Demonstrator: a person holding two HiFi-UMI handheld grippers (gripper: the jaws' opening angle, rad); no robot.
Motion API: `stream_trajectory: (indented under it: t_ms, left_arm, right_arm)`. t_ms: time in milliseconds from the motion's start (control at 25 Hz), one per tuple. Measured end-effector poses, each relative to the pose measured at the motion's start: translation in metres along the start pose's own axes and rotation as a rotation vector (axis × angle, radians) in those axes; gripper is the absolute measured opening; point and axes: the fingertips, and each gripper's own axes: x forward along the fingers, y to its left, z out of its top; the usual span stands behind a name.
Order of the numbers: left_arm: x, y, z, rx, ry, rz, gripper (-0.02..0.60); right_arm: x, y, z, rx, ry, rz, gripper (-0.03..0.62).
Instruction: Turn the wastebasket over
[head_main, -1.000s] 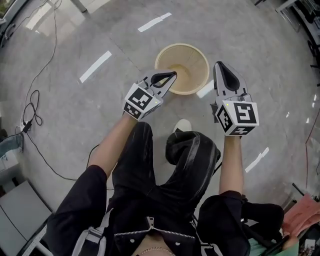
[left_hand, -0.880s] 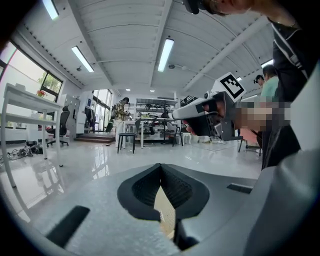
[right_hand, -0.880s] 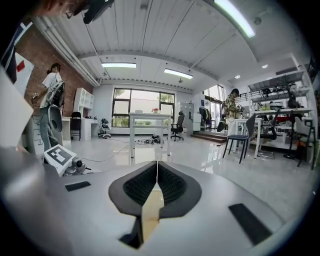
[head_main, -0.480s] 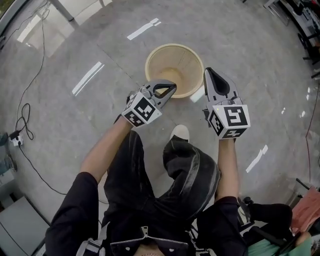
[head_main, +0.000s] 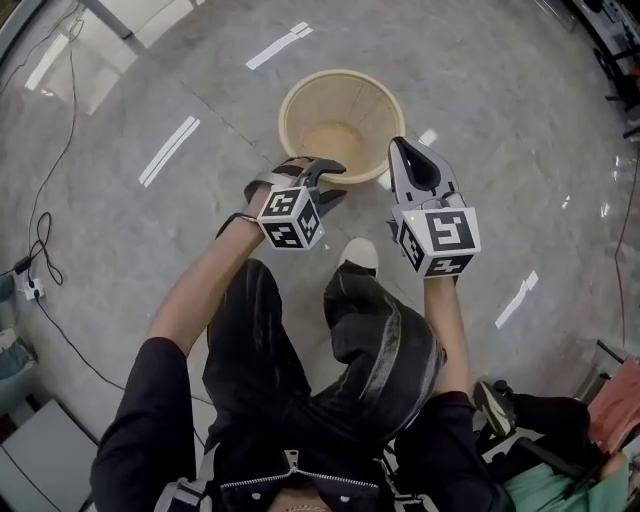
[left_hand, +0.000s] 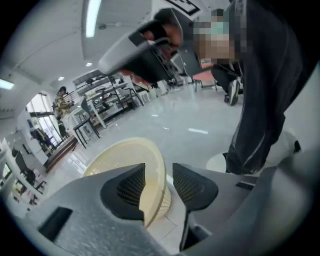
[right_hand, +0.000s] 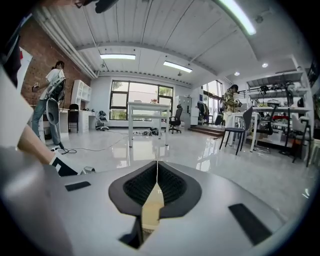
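A cream plastic wastebasket (head_main: 297, 98) stands upright on the grey floor, mouth up. My left gripper (head_main: 326, 176) is at its near rim, and its jaws are opening. In the left gripper view the basket's rim (left_hand: 152, 165) passes between the two pads of the left gripper (left_hand: 159, 172), which do not press on it. My right gripper (head_main: 399, 152) is shut with nothing in it, just outside the basket's right rim. In the right gripper view a strip of cream wastebasket (right_hand: 151, 212) shows below the closed jaws of the right gripper (right_hand: 157, 172).
The person's knees and a white shoe (head_main: 360, 254) are just behind the grippers. Black cables (head_main: 44, 228) trail over the floor at the left. A white table (right_hand: 147, 112), chairs (right_hand: 235, 132) and people stand farther off in the room.
Both grippers came down toward the basket. The left gripper rolled, and its jaws went from shut to open astride the near rim. The right gripper stayed shut.
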Motion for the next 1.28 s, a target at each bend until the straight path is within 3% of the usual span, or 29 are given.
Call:
stream_trajectory:
  t_ms: [280, 440, 560, 680, 1120, 1200, 1280]
  left_arm:
    - [0.028, -0.007, -0.016, 0.104, 0.104, -0.025, 0.158]
    - [0.039, -0.013, -0.024, 0.218, 0.164, -0.030, 0.152]
    - [0.043, -0.012, -0.028, 0.267, 0.178, -0.025, 0.104]
    - [0.044, -0.010, -0.030, 0.268, 0.183, -0.026, 0.060]
    - [0.037, -0.003, -0.021, 0.325, 0.153, 0.054, 0.051]
    - [0.029, 0.004, -0.010, 0.280, 0.118, 0.072, 0.051]
    - [0.021, 0.014, 0.001, 0.188, 0.066, 0.088, 0.051]
  right_arm:
    - [-0.007, 0.002, -0.012, -0.008, 0.031, 0.008, 0.012]
    - [-0.013, -0.001, -0.019, -0.005, 0.041, 0.009, 0.012]
    - [-0.016, -0.003, -0.022, -0.004, 0.043, 0.005, 0.012]
    - [-0.019, -0.005, -0.023, 0.003, 0.043, 0.001, 0.012]
    - [-0.023, -0.009, -0.024, 0.010, 0.040, 0.005, 0.012]
    - [-0.023, -0.010, -0.024, 0.014, 0.041, 0.003, 0.012]
    - [-0.021, -0.011, -0.024, 0.017, 0.043, 0.000, 0.012]
